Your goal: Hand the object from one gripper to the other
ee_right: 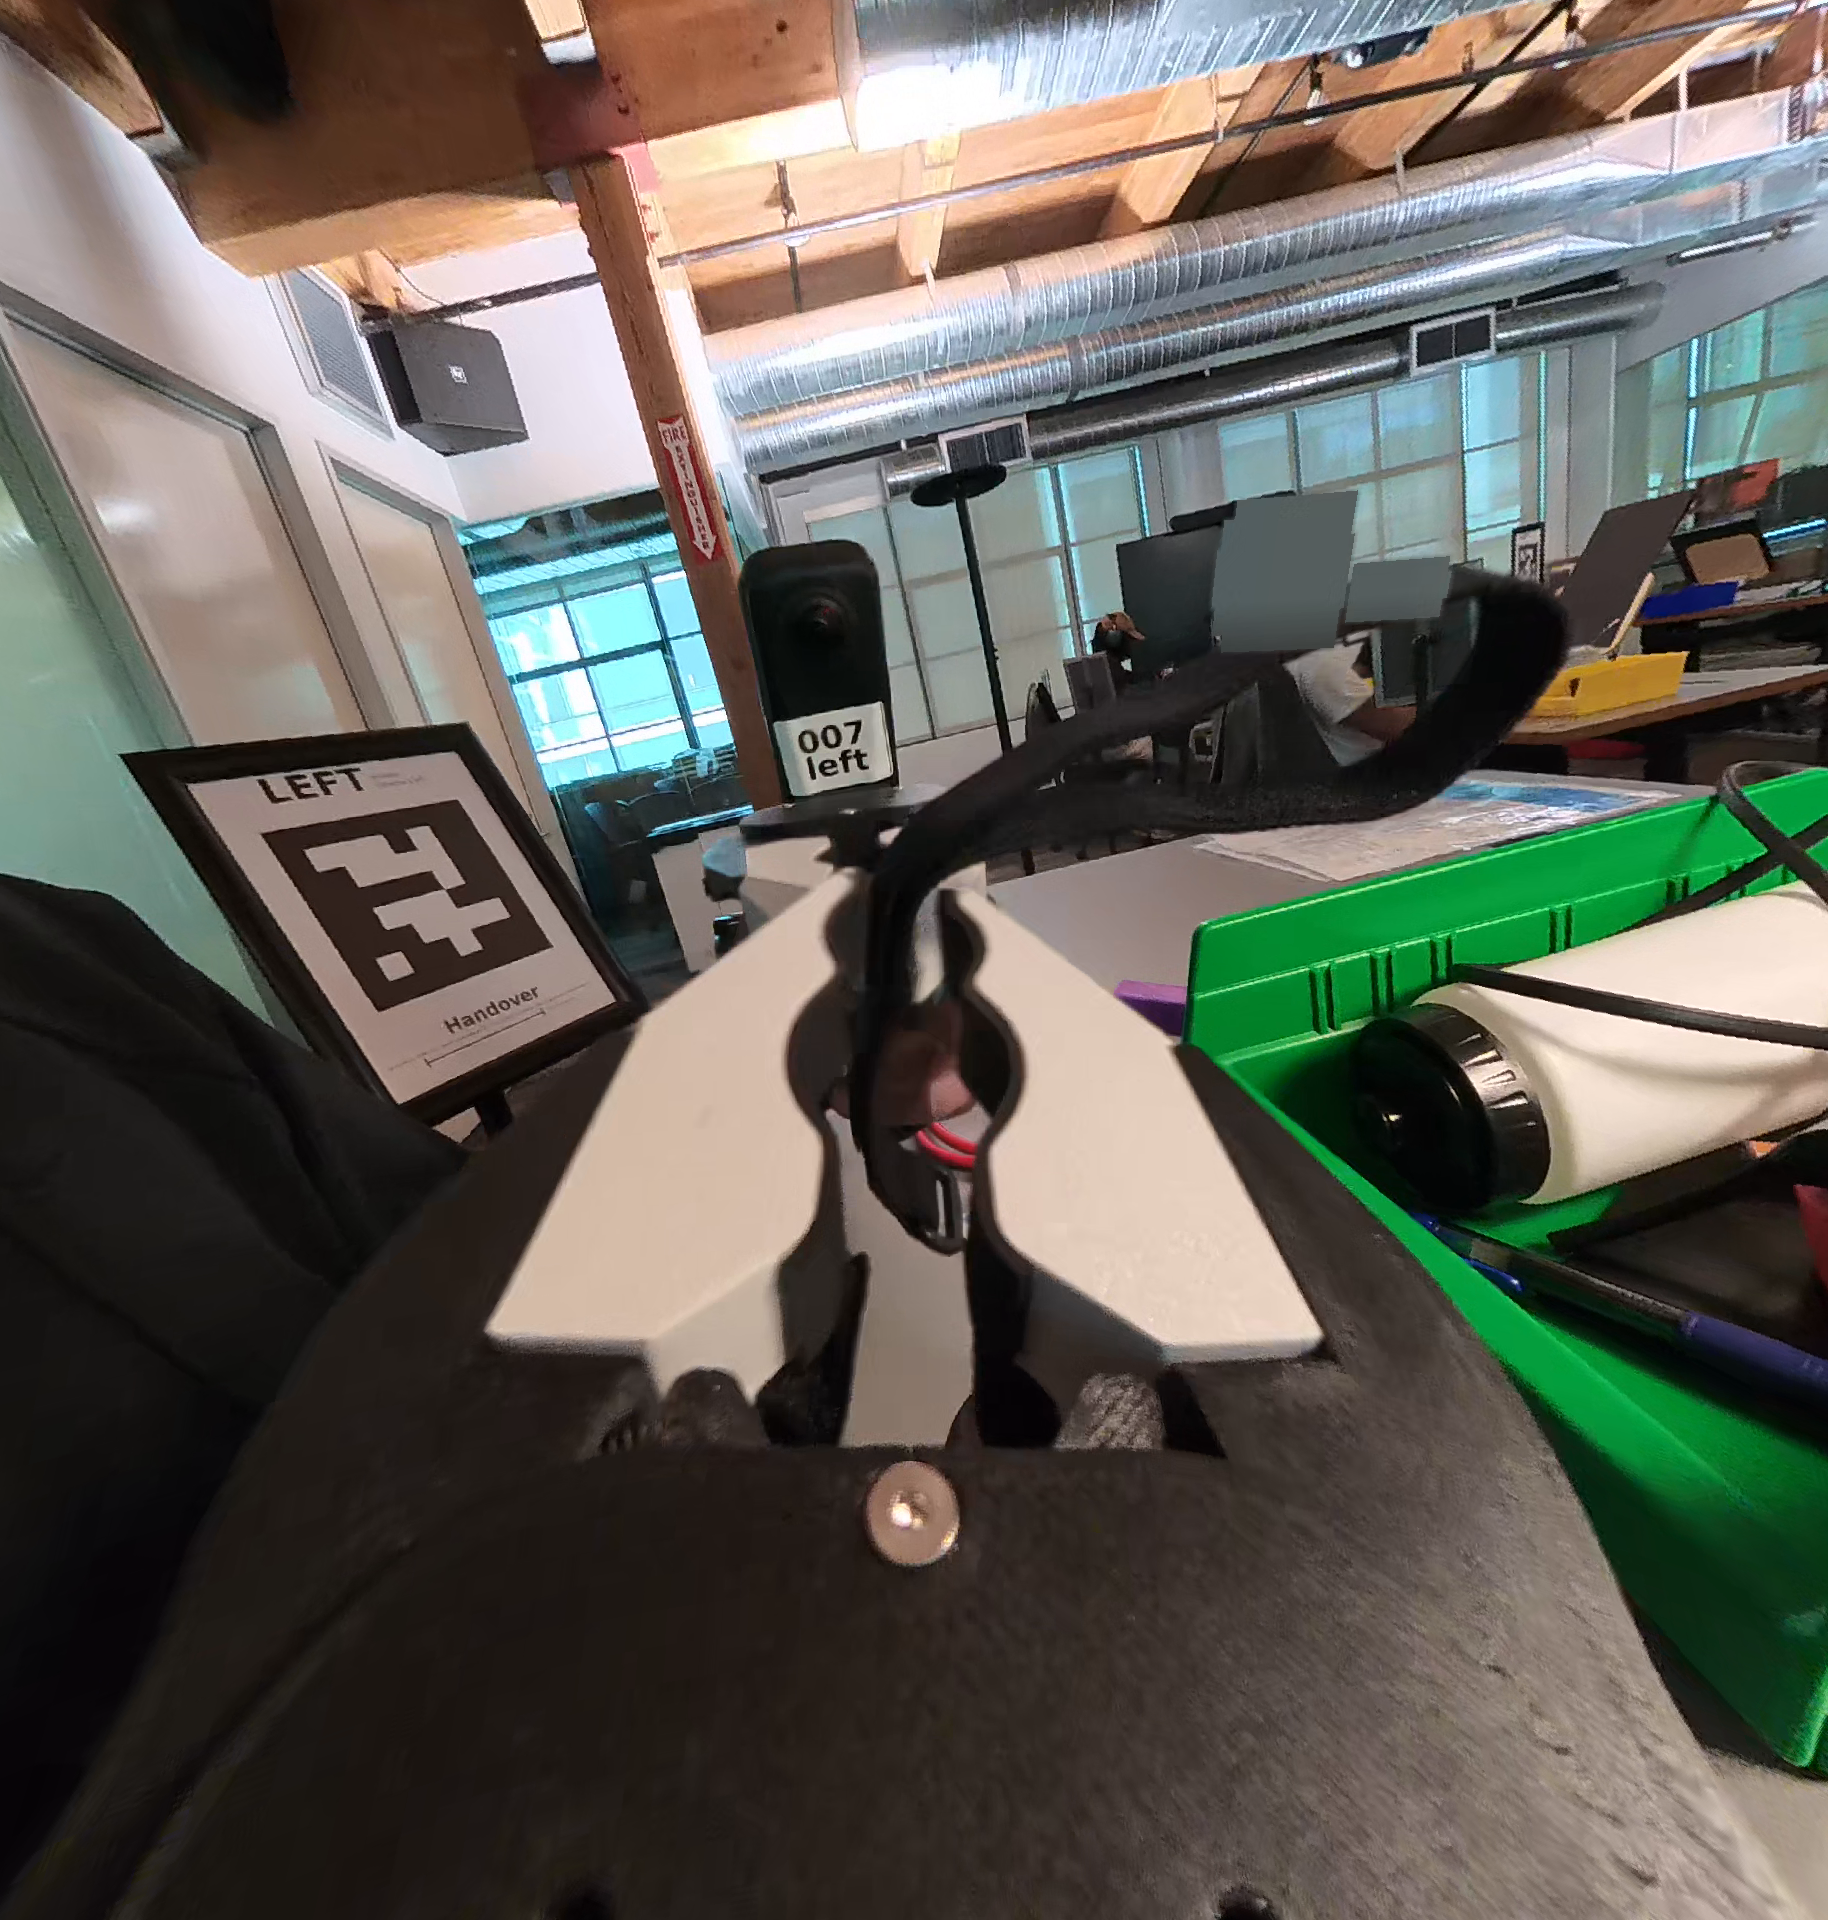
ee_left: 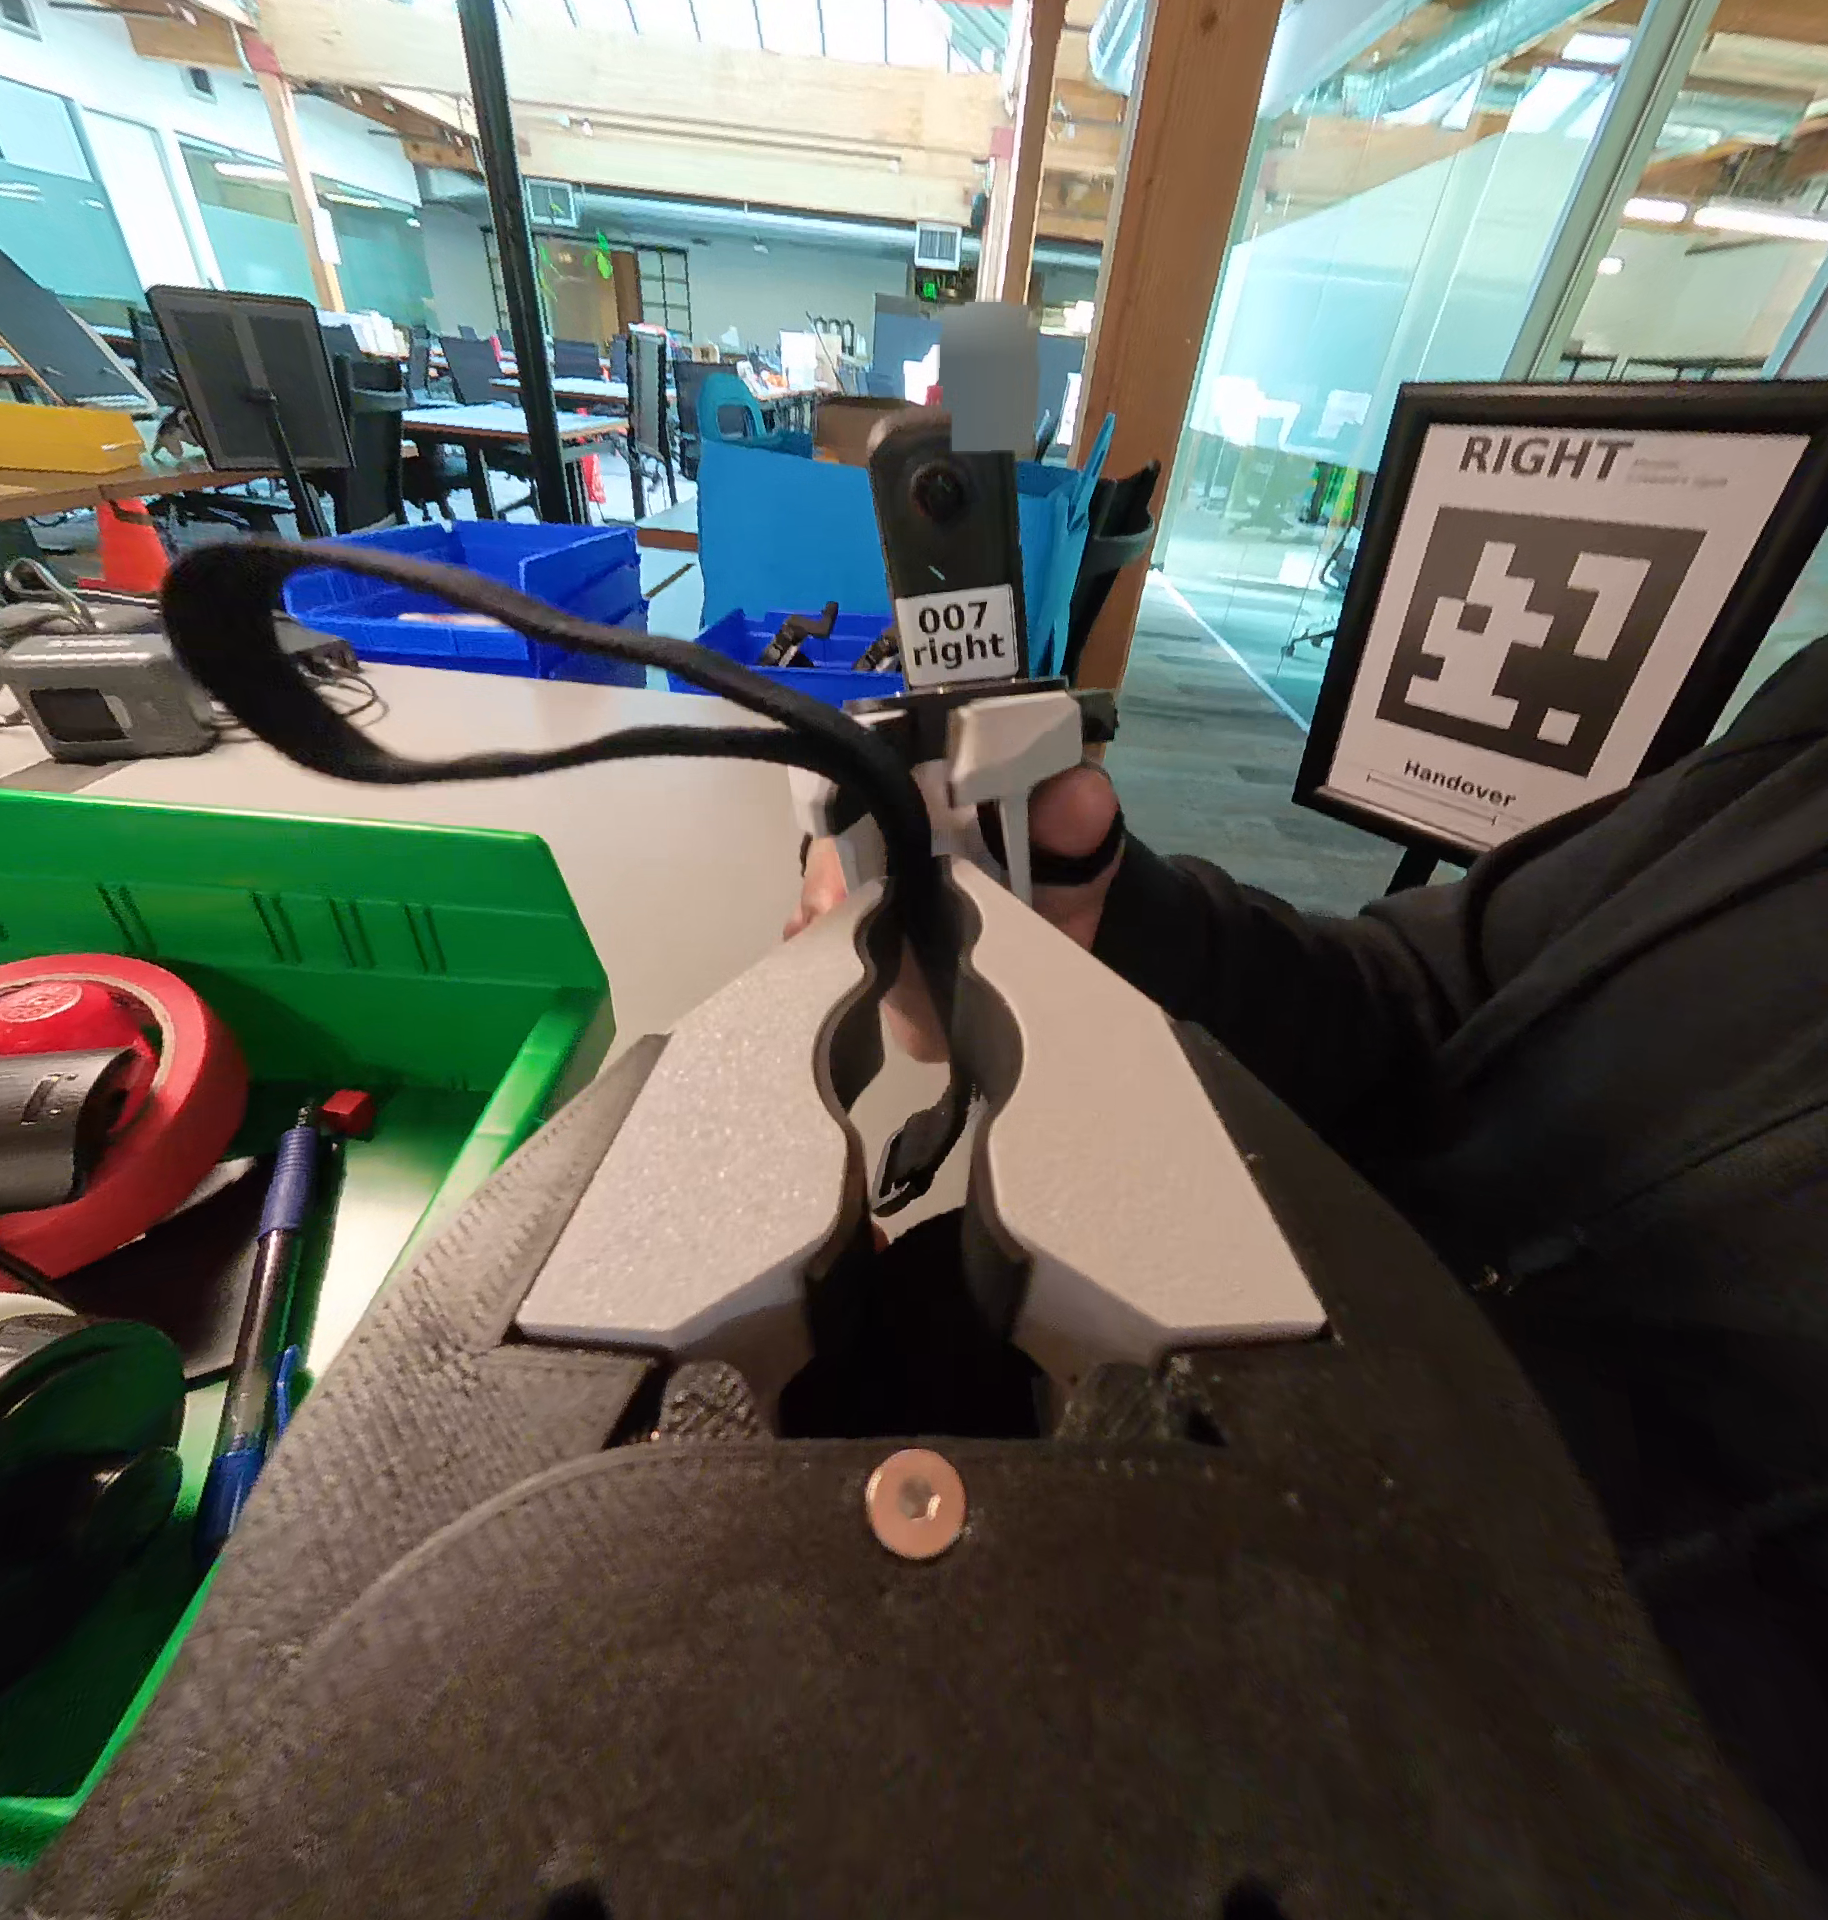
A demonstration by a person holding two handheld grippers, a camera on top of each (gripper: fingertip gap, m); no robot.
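Strap (ee_left: 536, 675), black and looped, runs between my two hand-held grippers above the bench (ee_left: 619, 790). My left hand-held gripper (ee_left: 915, 935) is pinched shut on it; my right hand-held gripper (ee_right: 905, 925) likewise clamps it. Only the left view shows red tape (ee_left: 172, 1101) in the green bin (ee_left: 390, 914); only the right shows a white bottle (ee_right: 1637, 1049) there.

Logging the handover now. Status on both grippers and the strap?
Left gripper and right gripper tip to tip, both shut on black strap. Strap loops up clear of green bin. Nothing in the way.
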